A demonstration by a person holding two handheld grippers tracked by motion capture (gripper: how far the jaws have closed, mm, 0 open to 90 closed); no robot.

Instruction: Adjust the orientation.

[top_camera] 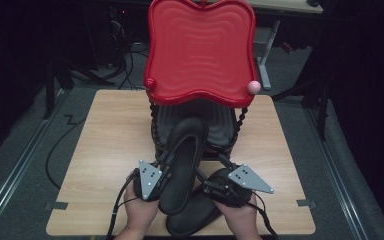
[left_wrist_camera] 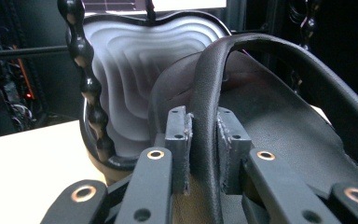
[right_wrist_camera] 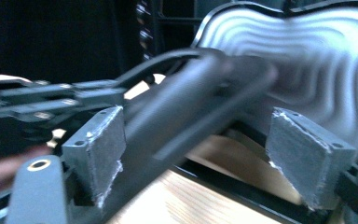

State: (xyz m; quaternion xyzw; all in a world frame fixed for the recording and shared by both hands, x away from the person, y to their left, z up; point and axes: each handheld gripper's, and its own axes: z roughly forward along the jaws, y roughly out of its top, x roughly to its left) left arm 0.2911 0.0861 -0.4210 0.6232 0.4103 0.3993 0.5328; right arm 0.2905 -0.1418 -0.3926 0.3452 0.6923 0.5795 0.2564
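A black slip-on shoe (top_camera: 182, 160) hangs tilted above the table, its toe over the dark lower tray (top_camera: 221, 125) of a two-tier stand. My left gripper (top_camera: 166, 167) is shut on the shoe's side rim; in the left gripper view both pads (left_wrist_camera: 179, 135) clamp the rim of the shoe (left_wrist_camera: 270, 107). My right gripper (top_camera: 207, 169) is open beside the shoe's other side. Its grey pads (right_wrist_camera: 98, 149) stand wide apart, with the blurred shoe (right_wrist_camera: 186, 98) running between them. A second black shoe (top_camera: 192, 217) lies on the table under the right hand.
The stand's red wavy top tray (top_camera: 200, 50) overhangs the lower tray on black beaded posts (left_wrist_camera: 91, 88). A pink ball (top_camera: 253, 86) sits at its right corner. The wooden table (top_camera: 105, 150) has bare room on both sides. Cables trail over the floor at the left.
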